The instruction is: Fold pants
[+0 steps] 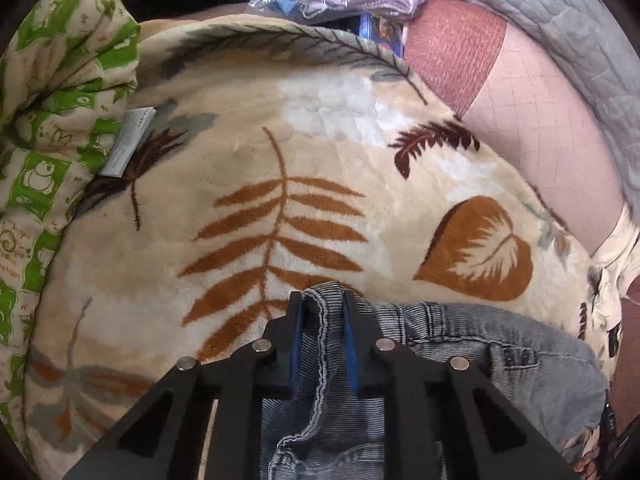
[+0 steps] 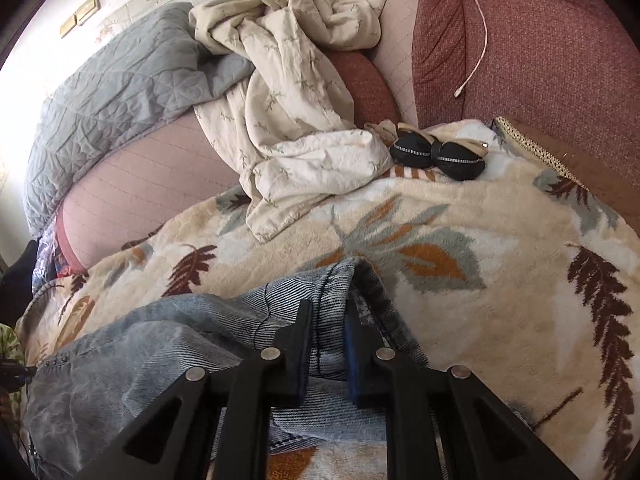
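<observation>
Denim pinched in both grippers, ready for folding.
We clamp the left gripper (image 1: 323, 300) and right gripper (image 2: 329, 307) on the faded blue jeans (image 1: 500, 344), gaining control over the leaf-patterned fleece blanket (image 1: 320, 128) ahead.

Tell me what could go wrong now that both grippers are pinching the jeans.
1. The left gripper holds only a narrow hem fold of the jeans; it may slip when lifted.
2. The right gripper bites bunched denim, so the fold may come out crooked.
3. The plush leaf blanket may drag along.
</observation>
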Available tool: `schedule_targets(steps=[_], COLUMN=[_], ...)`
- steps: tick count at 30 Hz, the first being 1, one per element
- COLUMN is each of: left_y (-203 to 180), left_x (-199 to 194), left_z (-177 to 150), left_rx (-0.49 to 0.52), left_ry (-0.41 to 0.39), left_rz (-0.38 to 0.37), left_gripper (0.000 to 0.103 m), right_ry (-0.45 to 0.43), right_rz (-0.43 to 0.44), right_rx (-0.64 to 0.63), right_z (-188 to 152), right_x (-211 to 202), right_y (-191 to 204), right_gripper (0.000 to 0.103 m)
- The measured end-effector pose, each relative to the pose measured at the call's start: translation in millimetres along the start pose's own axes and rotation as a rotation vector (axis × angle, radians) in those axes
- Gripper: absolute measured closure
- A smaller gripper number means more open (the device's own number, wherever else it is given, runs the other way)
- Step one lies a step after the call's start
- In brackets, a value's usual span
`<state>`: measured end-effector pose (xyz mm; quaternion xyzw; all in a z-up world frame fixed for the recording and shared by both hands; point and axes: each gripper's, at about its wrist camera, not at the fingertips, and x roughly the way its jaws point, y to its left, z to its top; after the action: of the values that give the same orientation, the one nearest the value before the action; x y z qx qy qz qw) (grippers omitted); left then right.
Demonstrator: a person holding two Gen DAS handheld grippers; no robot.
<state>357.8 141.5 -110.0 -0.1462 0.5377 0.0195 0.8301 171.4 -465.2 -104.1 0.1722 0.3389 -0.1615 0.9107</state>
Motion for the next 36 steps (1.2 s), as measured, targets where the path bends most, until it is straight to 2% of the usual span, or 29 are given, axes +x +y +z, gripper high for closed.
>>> schedule_targets(steps=[5,9,18,21,26,32,36], left_y=[4.1,9.1,1.6,10.3,39.9,86.0,115.7], left_x=[-26.1,-60.5,-146.4,-178.8,-207.0,-221.4,-208.2], left_z=[-5.5,-12.4,-46.2,-70.4,-114.3,-175.8,-213.1], left_rx=[-0.011,-0.035,0.018,0.026,-0.003,-0.021,-0.044], left_ry=[-0.062,-0.12,-0.224,-0.256,-0.271,-0.252,-0.199], left_rz=[-0.052,-0.142,-0.284,-0.333,-0.384,-0.377,-0.342], left_gripper=[0.087,0.087,0.088,0.088,0.087,0.087,0.087], right_ry=[-0.045,-0.076,-0.123,-0.146,-0.167,-0.165,-0.144], right_rz=[0.047,0.111,0.202,0.229,0.266,0.332,0.364], right_rx=[0.059,0.124,0.212,0.253,0.308,0.414,0.472], right_z=[8.1,16.6,21.7,18.8,6.3,-21.1,-51.0], right_x=[-14.4,-31.5,-67.9,-84.6,-112.8,-145.5,-168.5], right_y=[-5.7,-13.9,-30.3,-40.4,-60.3,-99.2,-124.3], right_gripper=[0.089,0.089,0.089,0.09,0.09,0.09,0.09])
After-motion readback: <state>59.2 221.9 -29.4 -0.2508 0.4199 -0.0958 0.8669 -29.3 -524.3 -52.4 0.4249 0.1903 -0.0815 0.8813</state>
